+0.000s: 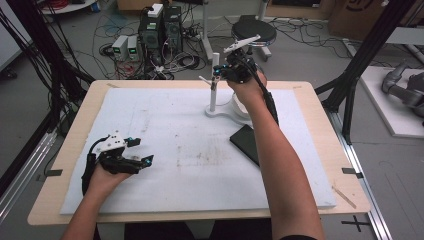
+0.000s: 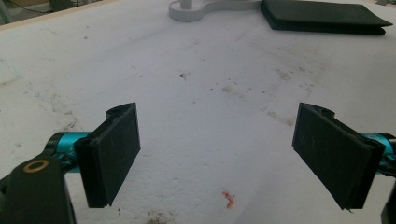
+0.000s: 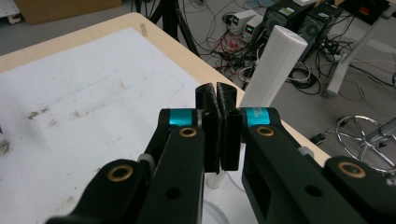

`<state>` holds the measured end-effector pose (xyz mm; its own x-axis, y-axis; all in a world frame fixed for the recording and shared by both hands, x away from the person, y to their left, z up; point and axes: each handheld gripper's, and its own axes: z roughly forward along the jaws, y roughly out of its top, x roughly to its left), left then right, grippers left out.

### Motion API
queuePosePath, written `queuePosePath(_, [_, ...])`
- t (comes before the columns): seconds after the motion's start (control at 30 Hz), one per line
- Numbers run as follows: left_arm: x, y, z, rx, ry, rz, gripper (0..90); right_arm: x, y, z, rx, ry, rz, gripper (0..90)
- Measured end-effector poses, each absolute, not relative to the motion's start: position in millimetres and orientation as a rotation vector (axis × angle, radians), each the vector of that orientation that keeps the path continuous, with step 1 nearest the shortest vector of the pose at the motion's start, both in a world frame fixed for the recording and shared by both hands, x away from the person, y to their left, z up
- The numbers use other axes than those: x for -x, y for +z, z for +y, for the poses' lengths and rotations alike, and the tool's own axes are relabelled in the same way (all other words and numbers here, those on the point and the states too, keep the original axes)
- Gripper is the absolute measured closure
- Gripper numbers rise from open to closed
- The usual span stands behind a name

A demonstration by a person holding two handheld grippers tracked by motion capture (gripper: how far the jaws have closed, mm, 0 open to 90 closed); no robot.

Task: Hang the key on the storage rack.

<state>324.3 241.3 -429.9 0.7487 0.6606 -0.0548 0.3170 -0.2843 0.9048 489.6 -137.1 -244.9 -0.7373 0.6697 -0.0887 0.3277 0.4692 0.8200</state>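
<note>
A white stand rises at the far middle of the white foam mat (image 1: 165,150), with an upright post (image 1: 214,80) on a flat base (image 1: 222,112). My right gripper (image 1: 216,74) hovers beside the top of that post, its pads pressed together with nothing between them. In the right gripper view the shut gripper (image 3: 218,95) sits just left of the post (image 3: 273,65). My left gripper (image 1: 142,150) rests low on the mat at the near left, jaws wide apart and empty. Bare mat lies between the pads of this gripper (image 2: 219,154) in the left gripper view.
A flat black slab (image 1: 246,142) lies on the mat right of centre, partly under the right forearm; it is the black slab (image 2: 322,18) beside the stand base (image 2: 196,9). A small orange scrap (image 2: 229,199) lies near the left jaws. Computers (image 1: 160,30), cables and a stool (image 1: 252,30) stand beyond the table's far edge.
</note>
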Motion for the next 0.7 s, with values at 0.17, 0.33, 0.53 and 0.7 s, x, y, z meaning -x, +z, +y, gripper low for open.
queuePosePath(0.17, [-324.4,-429.8,241.9,-1.884,0.407,0.750,15.0,-496.8,-250.2,-137.0,-0.863,1.165,2.321,90.0])
queuePosePath(0.33, [-324.4,-429.9,241.9,-1.885,0.405,0.748,15.0,-496.4,-250.4,-142.0,-0.895,1.193,2.271,82.5])
queuePosePath(0.53, [-324.3,-428.8,240.1,-1.885,0.403,0.747,15.0,-474.9,-240.6,-165.4,-0.896,1.241,2.224,60.9])
queuePosePath(0.7, [-323.2,-426.7,238.2,-1.885,0.406,0.742,15.0,-449.2,-242.0,-186.0,-0.865,1.242,2.211,52.4])
